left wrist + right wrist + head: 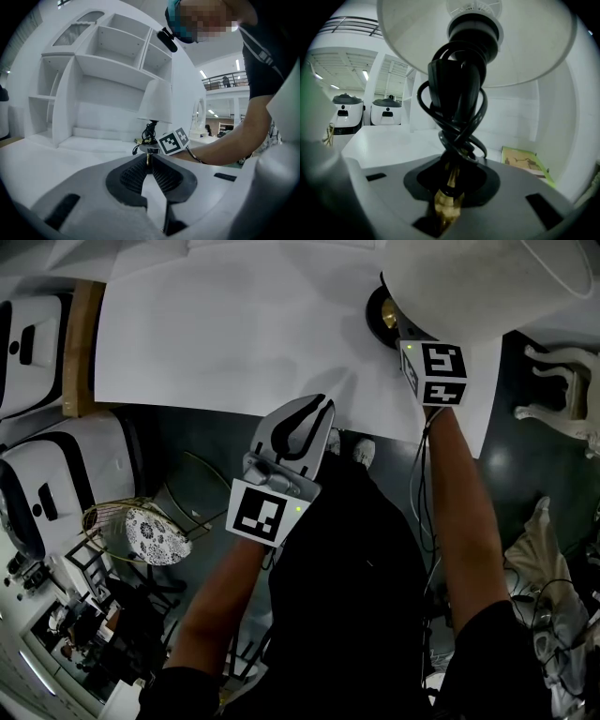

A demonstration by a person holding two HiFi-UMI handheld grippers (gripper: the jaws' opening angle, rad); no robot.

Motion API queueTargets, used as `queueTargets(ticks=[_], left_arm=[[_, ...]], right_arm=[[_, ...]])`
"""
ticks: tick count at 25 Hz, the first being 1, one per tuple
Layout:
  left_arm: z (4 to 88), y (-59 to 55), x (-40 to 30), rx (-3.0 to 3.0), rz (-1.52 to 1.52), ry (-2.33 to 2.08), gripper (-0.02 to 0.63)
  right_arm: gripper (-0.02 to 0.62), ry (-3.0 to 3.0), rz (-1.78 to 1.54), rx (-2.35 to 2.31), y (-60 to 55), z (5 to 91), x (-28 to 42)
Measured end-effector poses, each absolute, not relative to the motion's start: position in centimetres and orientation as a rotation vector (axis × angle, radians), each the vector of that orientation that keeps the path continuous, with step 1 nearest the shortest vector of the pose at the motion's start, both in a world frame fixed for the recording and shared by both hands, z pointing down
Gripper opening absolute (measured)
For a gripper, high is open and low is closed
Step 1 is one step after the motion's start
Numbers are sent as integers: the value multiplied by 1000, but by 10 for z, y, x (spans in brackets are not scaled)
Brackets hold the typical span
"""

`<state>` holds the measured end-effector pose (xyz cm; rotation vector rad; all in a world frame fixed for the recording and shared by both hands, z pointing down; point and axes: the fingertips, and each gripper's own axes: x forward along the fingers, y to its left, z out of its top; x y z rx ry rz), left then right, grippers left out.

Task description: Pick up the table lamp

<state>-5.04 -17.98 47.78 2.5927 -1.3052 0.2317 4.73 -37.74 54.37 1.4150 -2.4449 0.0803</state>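
- The lamp (154, 105) stood near the right end of the white table (253, 334); its white shade (408, 37) was upright and wide, covering the table's corner in the head view
- A black cord (454, 108) was wound in loops round the neck under the shade; below the loops a thin brass stem (449, 206) ran down
- The dark round base (382, 315) showed under the shade's edge; whether it touched the table I could not tell
- The right gripper (450, 185) was clamped on the stem, both jaws pressed against the brass just under the cord; its marker cube (433, 371) sat just beside the base
- The right forearm (464, 512) reached straight to the lamp
- The left gripper (149, 161) was closed, its jaw tips meeting with nothing between them; it hung over the near table edge, well apart from the lamp and pointing toward it
- A green booklet (525, 164) lay on the table behind the lamp
- A white shelf unit (108, 70) with bare compartments stood at the back of the table
- Two white machines (37, 409) with black panels stood left of the table; a wire basket (131, 526) sat on the dark floor near them
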Motion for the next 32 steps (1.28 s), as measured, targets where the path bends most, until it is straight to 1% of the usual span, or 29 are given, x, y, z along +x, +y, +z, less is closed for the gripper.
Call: queueTargets(ticks=[6,16,32], left_arm=[[475,-179,-51,2595,224,-1304,18],[452,-177,-54,2594,177,-1322,19],[376,-185,-99,2625,147,-1444,18]], right_arm=[[87,-2425,37,1406,-374,538,47],[84,-2429,88,1424,-353,516,56],[84,-2450,108,1390,-308,417,59]])
